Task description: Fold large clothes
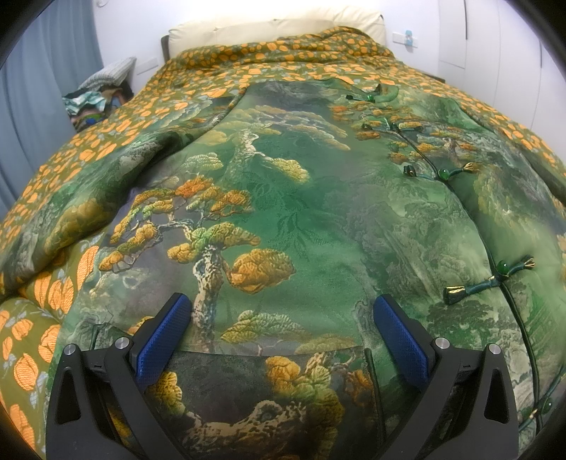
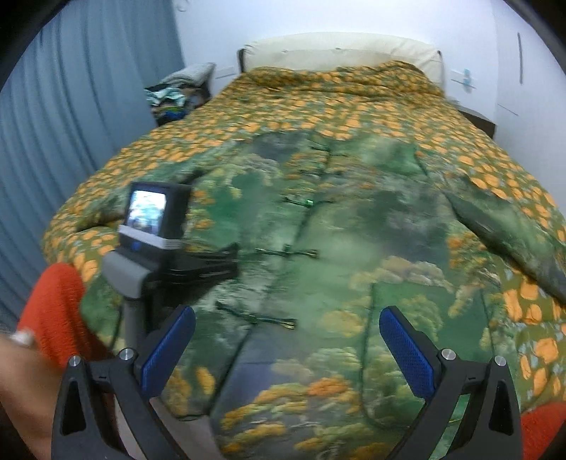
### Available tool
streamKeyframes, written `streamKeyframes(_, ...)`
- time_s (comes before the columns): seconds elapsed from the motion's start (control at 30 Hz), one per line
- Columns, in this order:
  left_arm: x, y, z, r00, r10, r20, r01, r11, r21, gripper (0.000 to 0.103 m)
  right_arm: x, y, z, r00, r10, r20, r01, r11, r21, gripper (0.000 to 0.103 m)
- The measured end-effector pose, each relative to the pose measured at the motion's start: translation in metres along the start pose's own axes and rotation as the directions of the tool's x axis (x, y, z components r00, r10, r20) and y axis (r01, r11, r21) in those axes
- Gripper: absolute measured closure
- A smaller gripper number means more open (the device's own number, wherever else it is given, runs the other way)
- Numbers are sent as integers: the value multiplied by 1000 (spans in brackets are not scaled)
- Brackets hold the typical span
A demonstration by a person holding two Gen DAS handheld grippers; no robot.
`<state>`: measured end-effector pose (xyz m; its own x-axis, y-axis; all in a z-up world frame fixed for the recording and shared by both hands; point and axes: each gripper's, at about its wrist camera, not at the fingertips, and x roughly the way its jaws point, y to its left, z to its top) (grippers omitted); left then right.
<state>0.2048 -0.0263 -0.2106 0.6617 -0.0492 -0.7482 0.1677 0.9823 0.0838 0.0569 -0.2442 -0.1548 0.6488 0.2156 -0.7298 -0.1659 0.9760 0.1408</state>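
Note:
A large green padded jacket [image 1: 290, 198] with a pine-tree print and knotted frog buttons [image 1: 491, 277] lies spread front-up on the bed. It also shows in the right wrist view [image 2: 318, 247], blurred. My left gripper [image 1: 281, 336] is open and empty, low over the jacket's left front near the hem pocket. My right gripper [image 2: 286, 350] is open and empty, above the jacket's lower front. The left gripper's body with its small screen [image 2: 152, 212] shows in the right wrist view, over the jacket's left side. The right sleeve [image 2: 506, 233] lies out to the right.
The jacket rests on a green quilt with orange flowers [image 1: 247, 67] covering the bed. A cream headboard [image 1: 276, 32] stands at the far end. A pile of clothes [image 1: 95, 99] sits left of the bed by a blue curtain [image 2: 70, 106]. An orange sleeve [image 2: 56, 311] is at lower left.

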Motion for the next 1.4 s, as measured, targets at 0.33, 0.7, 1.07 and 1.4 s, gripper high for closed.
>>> streamKeyframes(0.33,0,0,0,1000,0,0,0,1000,0,0,-1,1,-1,1000,-18,4,18,1000,-16,1)
streamKeyframes(0.7,0,0,0,1000,0,0,0,1000,0,0,-1,5,-4,1000,-8,7,9,1000,-24,1)
streamKeyframes(1.07,0,0,0,1000,0,0,0,1000,0,0,-5,7,-4,997,-67,25,68,996,-56,1)
streamKeyframes(1.4,0,0,0,1000,0,0,0,1000,0,0,-3,-1,-1,975,-223,4,222,971,-92,1)
